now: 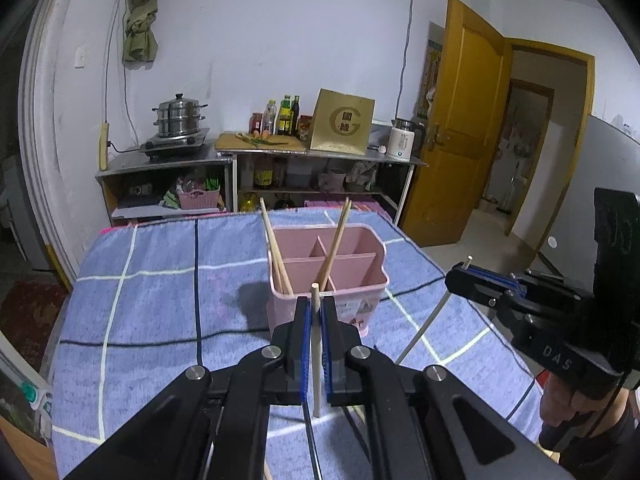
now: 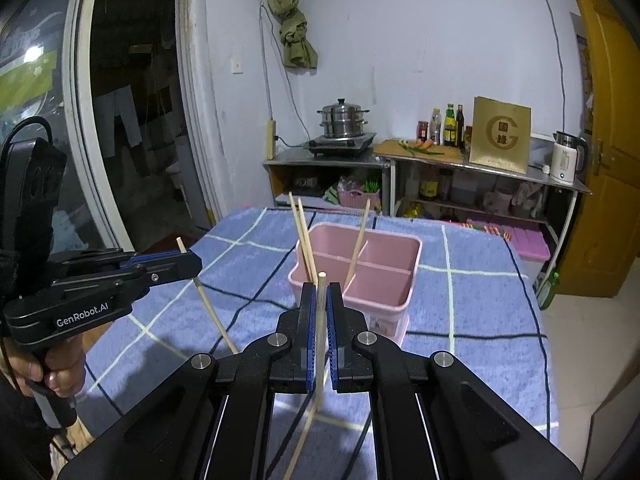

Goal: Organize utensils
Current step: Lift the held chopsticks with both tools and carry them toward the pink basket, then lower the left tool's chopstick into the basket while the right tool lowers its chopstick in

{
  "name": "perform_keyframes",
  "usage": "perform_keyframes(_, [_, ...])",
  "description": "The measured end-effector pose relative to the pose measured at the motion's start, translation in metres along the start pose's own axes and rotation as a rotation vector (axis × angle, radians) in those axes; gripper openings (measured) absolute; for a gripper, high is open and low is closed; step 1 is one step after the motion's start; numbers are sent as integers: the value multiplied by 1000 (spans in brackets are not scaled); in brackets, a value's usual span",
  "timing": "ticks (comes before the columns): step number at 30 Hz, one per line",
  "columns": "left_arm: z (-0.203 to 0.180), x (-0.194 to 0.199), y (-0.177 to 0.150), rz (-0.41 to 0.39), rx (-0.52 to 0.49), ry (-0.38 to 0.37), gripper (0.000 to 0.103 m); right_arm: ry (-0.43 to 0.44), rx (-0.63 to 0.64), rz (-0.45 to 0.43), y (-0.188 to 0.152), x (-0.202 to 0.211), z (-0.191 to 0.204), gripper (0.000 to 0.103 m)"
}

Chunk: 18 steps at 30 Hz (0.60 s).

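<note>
A pink divided utensil holder (image 1: 366,280) (image 2: 396,280) stands on the blue checked cloth, with several wooden chopsticks (image 1: 336,240) (image 2: 304,240) leaning in its compartments. My left gripper (image 1: 316,304) is shut on a pale chopstick (image 1: 317,352), held upright just in front of the holder; it also shows in the right wrist view (image 2: 188,258). My right gripper (image 2: 321,290) is shut on another chopstick (image 2: 320,340), also near the holder; it shows at the right of the left wrist view (image 1: 460,276).
The blue cloth (image 1: 160,300) covers the table. A black cable (image 2: 460,336) runs across it. Behind stand metal shelves with a steamer pot (image 1: 178,116), bottles (image 1: 284,116), a gold box (image 1: 344,124) and a kettle (image 2: 566,158). A yellow door (image 1: 460,120) is open at right.
</note>
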<state>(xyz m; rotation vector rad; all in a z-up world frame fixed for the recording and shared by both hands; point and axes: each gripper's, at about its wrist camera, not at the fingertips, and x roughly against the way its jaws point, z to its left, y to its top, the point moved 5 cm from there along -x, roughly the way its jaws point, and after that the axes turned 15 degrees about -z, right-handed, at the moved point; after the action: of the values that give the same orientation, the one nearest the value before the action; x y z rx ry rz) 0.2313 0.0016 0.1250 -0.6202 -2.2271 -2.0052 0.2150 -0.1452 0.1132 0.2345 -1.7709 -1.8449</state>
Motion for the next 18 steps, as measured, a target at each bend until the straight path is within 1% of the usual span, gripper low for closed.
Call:
perform_keyframes(5, [1,-5,29,-38,5,4,5,-1,-10,-49,23,-3,-4,5])
perform_keyframes(13, [-2,-14,81,-119,-22,11,5,-2,-16,-131,66,-16,-5,5])
perform_keyframes(15, [-2,-18,93,-142,-33,17,5,-2,-19,-143,71,-20,-7,5])
perform_keyframes(18, [0,-27,106,-161,-21,15,5,-4,-26,-156,79,-27,-10,5])
